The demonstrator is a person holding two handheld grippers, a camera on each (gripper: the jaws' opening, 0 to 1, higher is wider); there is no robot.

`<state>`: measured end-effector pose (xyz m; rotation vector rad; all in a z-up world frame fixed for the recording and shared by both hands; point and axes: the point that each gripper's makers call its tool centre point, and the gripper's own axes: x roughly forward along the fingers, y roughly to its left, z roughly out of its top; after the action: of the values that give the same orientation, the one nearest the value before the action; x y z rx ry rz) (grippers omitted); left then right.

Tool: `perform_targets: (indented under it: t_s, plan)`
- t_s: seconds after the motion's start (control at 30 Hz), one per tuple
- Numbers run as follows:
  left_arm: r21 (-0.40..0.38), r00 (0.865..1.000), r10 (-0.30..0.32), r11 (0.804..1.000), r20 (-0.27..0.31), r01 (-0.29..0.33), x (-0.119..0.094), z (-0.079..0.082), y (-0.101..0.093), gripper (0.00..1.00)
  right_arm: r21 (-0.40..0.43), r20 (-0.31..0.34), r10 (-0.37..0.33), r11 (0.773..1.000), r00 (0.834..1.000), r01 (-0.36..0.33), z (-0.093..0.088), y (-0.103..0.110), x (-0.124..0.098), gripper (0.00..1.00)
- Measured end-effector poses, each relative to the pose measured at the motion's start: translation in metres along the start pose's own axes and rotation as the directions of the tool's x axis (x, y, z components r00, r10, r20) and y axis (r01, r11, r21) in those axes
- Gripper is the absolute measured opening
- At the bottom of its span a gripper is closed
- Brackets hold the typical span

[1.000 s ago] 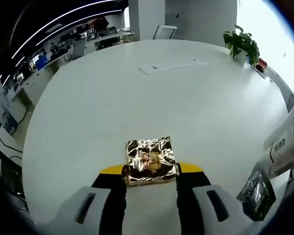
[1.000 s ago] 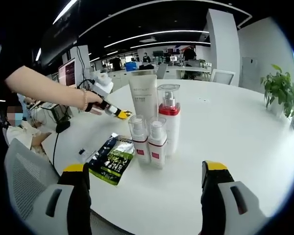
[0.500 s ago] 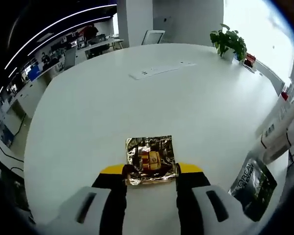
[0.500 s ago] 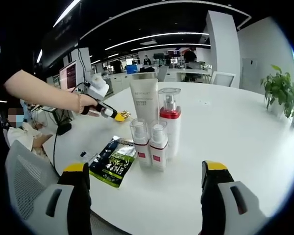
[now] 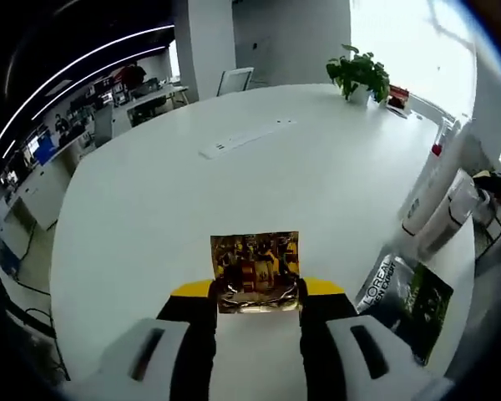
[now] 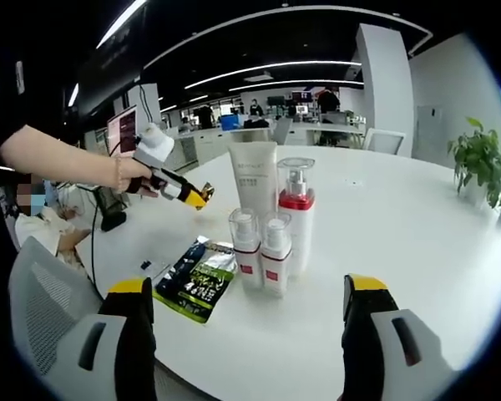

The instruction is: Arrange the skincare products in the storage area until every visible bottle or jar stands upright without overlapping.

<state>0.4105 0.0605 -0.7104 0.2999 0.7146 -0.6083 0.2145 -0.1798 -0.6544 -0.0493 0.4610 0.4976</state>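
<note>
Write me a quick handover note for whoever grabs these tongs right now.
Left tongs: shut on a gold foil packet, held above the table.
Right tongs: open, holding nothing.
Standing upright, close together: white tube, tall pump bottle, two small pump bottles.
Dark sachet lies flat beside them.
Left to do: set the gold packet down near the group, not overlapping anything.

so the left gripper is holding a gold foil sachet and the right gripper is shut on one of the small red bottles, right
Not quite. The left gripper does hold the gold foil sachet, but the right gripper is open and holds nothing; the right gripper view shows the small red bottles standing free beyond it.
</note>
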Motion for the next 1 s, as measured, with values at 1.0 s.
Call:
perform_targets:
  t_s: [1.0]
  plan:
    - [0.343, 0.989, -0.144, 0.932, 0.046, 0.119, -0.099, -0.004, -0.103, 0.37, 0.034, 0.093, 0.056, 0.998, 0.994, -0.059, 0.03, 0.016, -0.016, 0.64]
